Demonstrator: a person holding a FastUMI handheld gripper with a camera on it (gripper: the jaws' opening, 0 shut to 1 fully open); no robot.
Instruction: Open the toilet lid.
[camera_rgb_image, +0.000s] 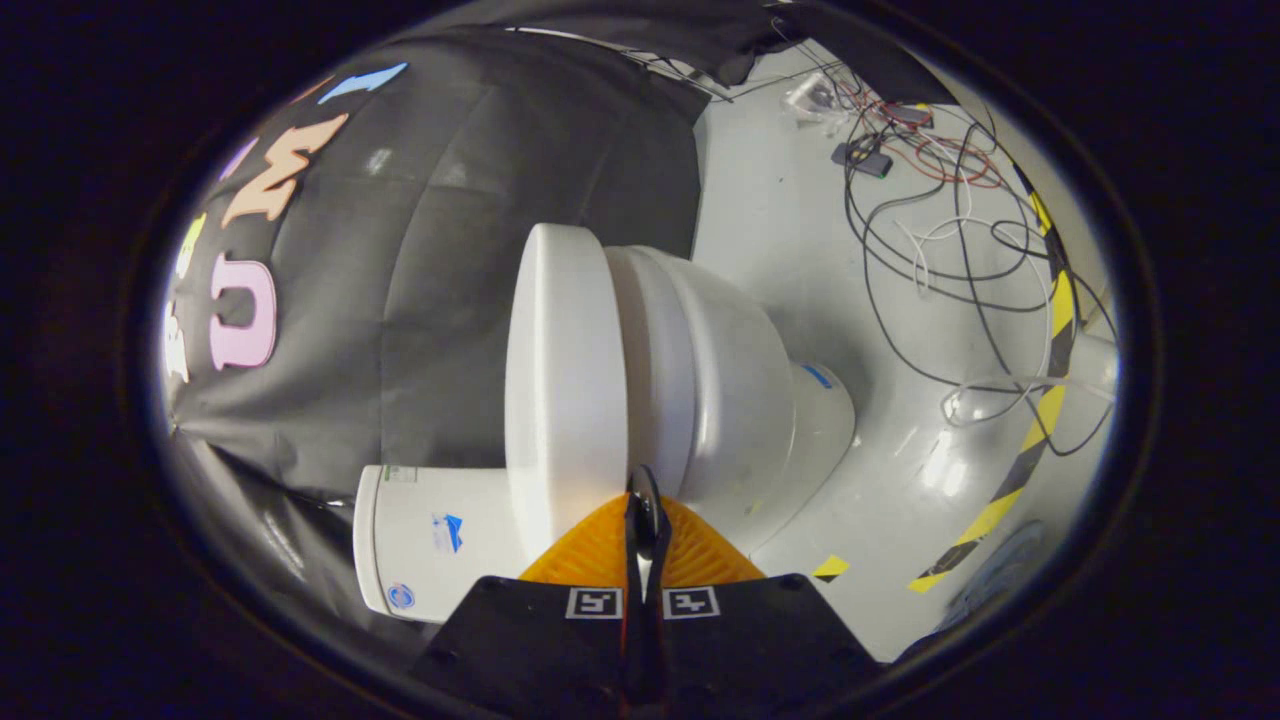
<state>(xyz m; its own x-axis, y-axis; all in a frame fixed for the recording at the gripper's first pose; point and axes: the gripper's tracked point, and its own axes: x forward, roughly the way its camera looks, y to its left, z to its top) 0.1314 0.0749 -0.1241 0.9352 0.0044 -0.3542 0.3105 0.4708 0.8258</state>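
White toilet (700, 370), lid (565, 380) down, fingers (645, 500) together at its edge

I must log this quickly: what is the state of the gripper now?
Gripper: shut, fingers together and holding nothing, tips at the front edge of the toilet lid.

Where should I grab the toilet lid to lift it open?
Take the toilet lid by its overhanging edge, coming in from the side of the bowl. It lies closed over the seat, and the shut gripper already points at that seam.
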